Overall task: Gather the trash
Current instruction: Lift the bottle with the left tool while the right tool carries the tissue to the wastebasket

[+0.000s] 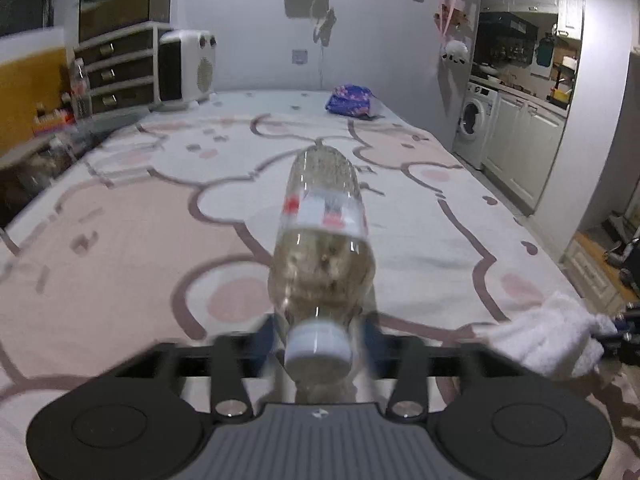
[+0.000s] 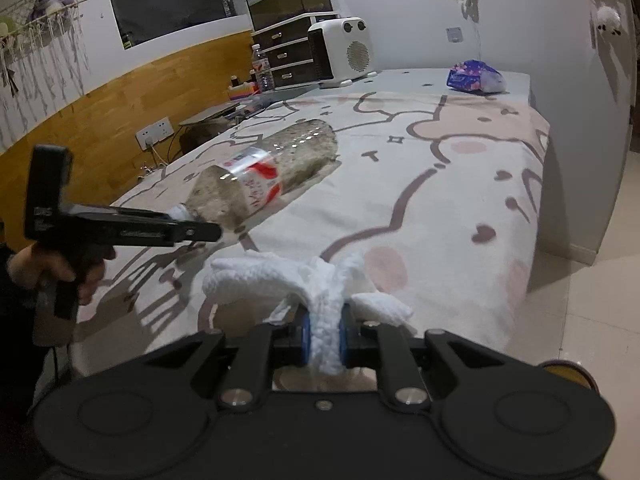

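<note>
L gripper (image 1: 316,340) jaws apart, R gripper (image 2: 325,338) clamped (both angled down).

Open bed ahead, clutter at the far edge and left side

I see the middle of the bed (image 2: 440,184) bare, so a claw could pass freely there. At the far edge a purple packet (image 2: 476,76) lies near the right corner and a white heater (image 2: 344,52) stands at the left corner beside a set of drawers (image 2: 286,54). Along the left edge a low shelf (image 2: 212,114) with an upright bottle (image 2: 262,66) narrows my way.
</note>
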